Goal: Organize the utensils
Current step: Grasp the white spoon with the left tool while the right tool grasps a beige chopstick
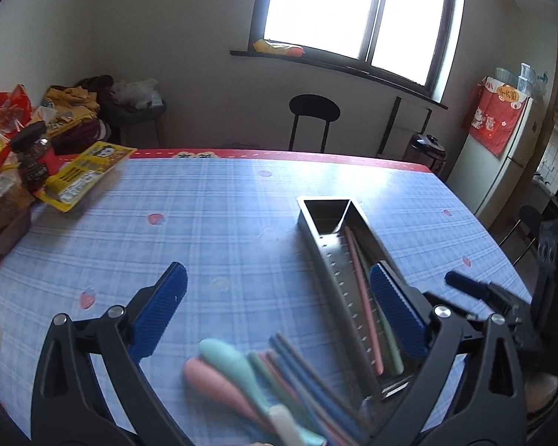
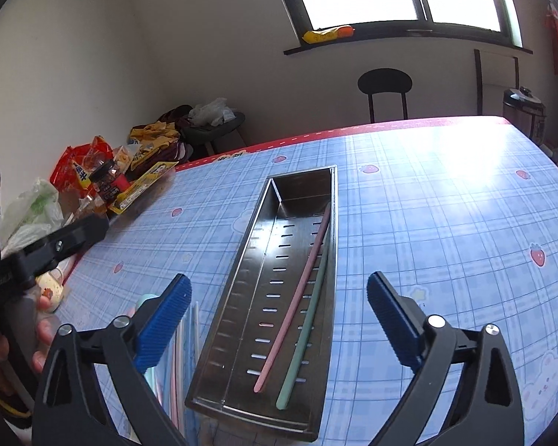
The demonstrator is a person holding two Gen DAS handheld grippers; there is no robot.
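Both grippers were seen spread wide with nothing between the ribbed blue pads: the left gripper [image 1: 279, 312] was held over the loose pile, the right gripper [image 2: 279, 330] over the tray, presumably so that the next piece could be taken and dropped in.

A long, narrow metal tray [image 2: 241, 271] of brushed steel, its floor pierced by rows of short slots, was laid on the surface [image 2: 446, 223], which was covered by a glossy blue plaid cloth printed with strawberries. Two slim matte chopsticks were already lying lengthwise inside it, against its right wall: a pink chopstick [image 2: 297, 293] and a green chopstick [image 2: 308, 330], side by side and close together.

The remaining utensils [image 1: 264, 375] were left just beside the tray on the cloth: rounded pastel spoons in pink and teal, with several thin sticks fanned next to them. Much of the sorting was judged still to be done.

Crinkled snack packets [image 1: 82, 174] were pushed to the far left edge.
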